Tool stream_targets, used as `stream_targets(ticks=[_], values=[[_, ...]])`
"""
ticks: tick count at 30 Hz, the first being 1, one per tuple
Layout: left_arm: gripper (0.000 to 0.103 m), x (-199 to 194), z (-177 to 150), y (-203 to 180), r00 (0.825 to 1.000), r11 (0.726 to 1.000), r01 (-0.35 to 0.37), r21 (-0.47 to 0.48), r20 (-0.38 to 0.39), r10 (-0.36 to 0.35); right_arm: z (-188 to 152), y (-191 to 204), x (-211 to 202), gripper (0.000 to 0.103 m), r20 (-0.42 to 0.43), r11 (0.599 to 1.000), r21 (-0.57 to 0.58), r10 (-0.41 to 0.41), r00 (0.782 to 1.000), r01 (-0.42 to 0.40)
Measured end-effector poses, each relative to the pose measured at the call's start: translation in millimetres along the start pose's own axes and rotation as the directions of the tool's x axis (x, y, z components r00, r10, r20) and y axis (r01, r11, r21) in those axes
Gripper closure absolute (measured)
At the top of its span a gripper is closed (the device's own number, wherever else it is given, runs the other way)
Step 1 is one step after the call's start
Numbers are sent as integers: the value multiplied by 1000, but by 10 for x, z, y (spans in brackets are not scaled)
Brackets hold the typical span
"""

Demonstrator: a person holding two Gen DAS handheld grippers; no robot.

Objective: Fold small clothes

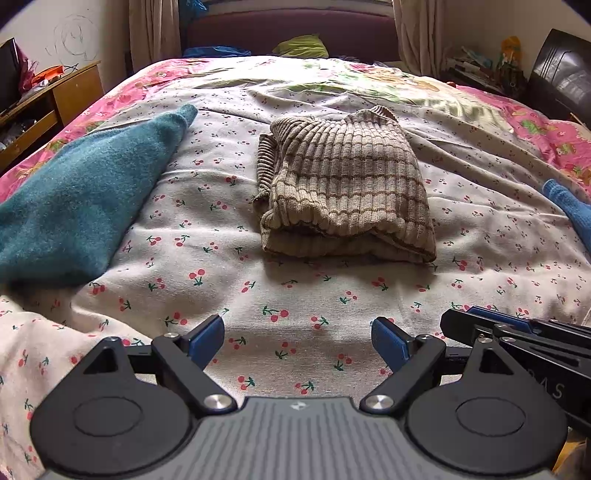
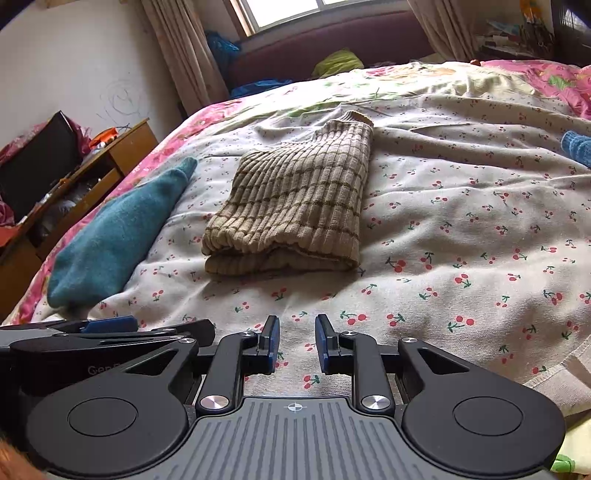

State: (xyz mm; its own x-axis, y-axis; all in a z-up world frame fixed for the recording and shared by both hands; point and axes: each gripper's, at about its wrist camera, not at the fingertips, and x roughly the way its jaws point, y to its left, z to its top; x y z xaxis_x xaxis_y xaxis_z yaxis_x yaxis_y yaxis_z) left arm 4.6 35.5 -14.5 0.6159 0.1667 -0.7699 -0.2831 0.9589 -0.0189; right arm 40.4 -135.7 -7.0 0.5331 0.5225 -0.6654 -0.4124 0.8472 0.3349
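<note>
— Ribbed knit, beige with brown stripes: is that the folded sweater (image 1: 343,184)?

— Yes. It lies folded into a thick rectangle on the cherry-print sheet (image 1: 295,325) of the bed, straight ahead of both sets of jaws and well apart from them.

— How do the jaws stand?

— The left gripper (image 1: 297,341) has its jaws wide apart, with only sheet between the blue pads. The right gripper (image 2: 297,343) has its jaws much closer together, but a gap shows between them and nothing is in it. Both hang just over the near part of the sheet, side by side; each shows at the edge of the other's view.

— What else is near?

— A teal garment (image 1: 85,192) lies ahead and to the left of the left jaws, its narrow end pointing away. A blue knitted piece (image 1: 569,206) pokes in ahead and far to the right of the right jaws. Beyond the sweater, a yellow-green cloth (image 1: 301,46) sits against the dark red headboard (image 1: 295,29). A wooden cabinet (image 2: 92,177) stands off the bed's left side.
</note>
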Motion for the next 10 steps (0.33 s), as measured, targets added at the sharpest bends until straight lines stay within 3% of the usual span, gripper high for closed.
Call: stream_targets(ticks=[10], values=[[7,-18,-8,-17,1000,1000,-6,10,1,6,-5,-4,-16,80,-1,1000,1,2,1000,-2]])
